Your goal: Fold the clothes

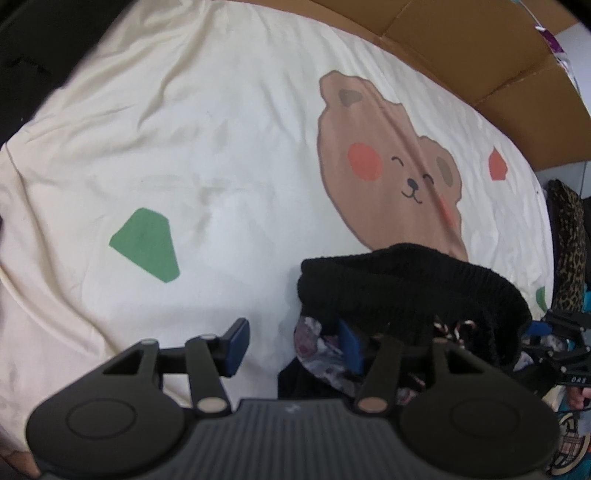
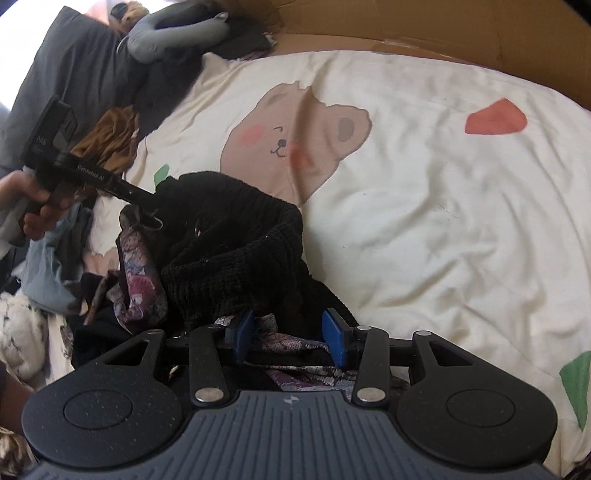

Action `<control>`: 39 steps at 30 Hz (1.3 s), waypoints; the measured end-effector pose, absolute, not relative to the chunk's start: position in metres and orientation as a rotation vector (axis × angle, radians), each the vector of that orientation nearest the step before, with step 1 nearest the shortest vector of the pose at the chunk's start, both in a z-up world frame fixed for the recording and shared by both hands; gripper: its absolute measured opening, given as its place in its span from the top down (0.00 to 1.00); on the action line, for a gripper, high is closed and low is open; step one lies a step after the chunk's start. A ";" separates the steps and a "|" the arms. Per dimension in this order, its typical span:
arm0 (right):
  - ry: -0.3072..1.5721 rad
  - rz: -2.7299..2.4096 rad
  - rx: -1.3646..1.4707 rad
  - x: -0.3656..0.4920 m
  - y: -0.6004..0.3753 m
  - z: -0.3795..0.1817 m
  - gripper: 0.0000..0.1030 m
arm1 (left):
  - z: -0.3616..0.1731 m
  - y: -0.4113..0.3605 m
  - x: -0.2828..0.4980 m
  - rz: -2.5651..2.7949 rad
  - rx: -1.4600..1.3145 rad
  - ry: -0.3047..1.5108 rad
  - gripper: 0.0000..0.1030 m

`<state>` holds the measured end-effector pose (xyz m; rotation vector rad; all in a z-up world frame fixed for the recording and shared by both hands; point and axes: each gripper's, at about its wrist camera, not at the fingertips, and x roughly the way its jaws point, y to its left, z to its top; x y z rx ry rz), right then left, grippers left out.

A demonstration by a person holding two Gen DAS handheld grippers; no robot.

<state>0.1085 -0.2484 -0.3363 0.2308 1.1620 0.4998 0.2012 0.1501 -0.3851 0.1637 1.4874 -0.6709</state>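
Note:
A black knit garment [image 1: 406, 291] [image 2: 229, 243] is bunched up off a cream bear-print bed sheet [image 1: 221, 147], with floral fabric [image 1: 310, 332] [image 2: 140, 266] hanging under it. My left gripper [image 1: 294, 345] is open. Its left pad hangs free over the sheet and its right pad sits at the edge of the floral fabric. In the right wrist view the left gripper [image 2: 151, 216] reaches the garment's far-left side. My right gripper [image 2: 290, 338] is shut on a thick bunch of the black knit and floral fabric, which fills the gap between its blue pads. It shows at the garment's right end [image 1: 543, 326].
Brown cardboard [image 1: 480, 55] borders the far side of the bed. A heap of mixed clothes [image 2: 55, 280] and a grey pillow with a plush [image 2: 177, 33] lie at the left. A leopard-print item [image 1: 569, 240] sits at the right edge. A hand [image 2: 40, 218] holds the left gripper.

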 end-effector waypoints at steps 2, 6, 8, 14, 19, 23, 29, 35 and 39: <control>1.161 0.494 0.211 0.109 -0.246 -0.336 0.53 | -0.386 0.151 0.201 -0.667 0.160 1.492 0.46; 1.111 0.503 0.139 0.107 -0.241 -0.322 0.53 | -0.384 0.152 0.200 -0.670 0.165 1.489 0.46; 1.089 0.514 0.113 0.104 -0.240 -0.314 0.53 | -0.385 0.152 0.200 -0.670 0.167 1.487 0.45; 1.044 0.591 0.043 0.096 -0.230 -0.310 0.64 | -0.387 0.153 0.201 -0.664 0.183 1.478 0.42; 1.020 0.676 -0.019 0.090 -0.219 -0.305 0.76 | -0.388 0.154 0.202 -0.661 0.183 1.479 0.41; 1.059 0.716 -0.028 0.091 -0.211 -0.309 0.79 | -0.389 0.153 0.201 -0.659 0.185 1.481 0.41; 1.089 0.790 -0.103 0.093 -0.197 -0.311 0.79 | -0.391 0.153 0.202 -0.666 0.189 1.481 0.41; 1.070 0.836 -0.127 0.092 -0.195 -0.305 0.90 | -0.393 0.156 0.203 -0.676 0.187 1.483 0.39; 1.114 0.815 -0.107 0.094 -0.193 -0.313 0.89 | -0.395 0.157 0.205 -0.678 0.188 1.484 0.38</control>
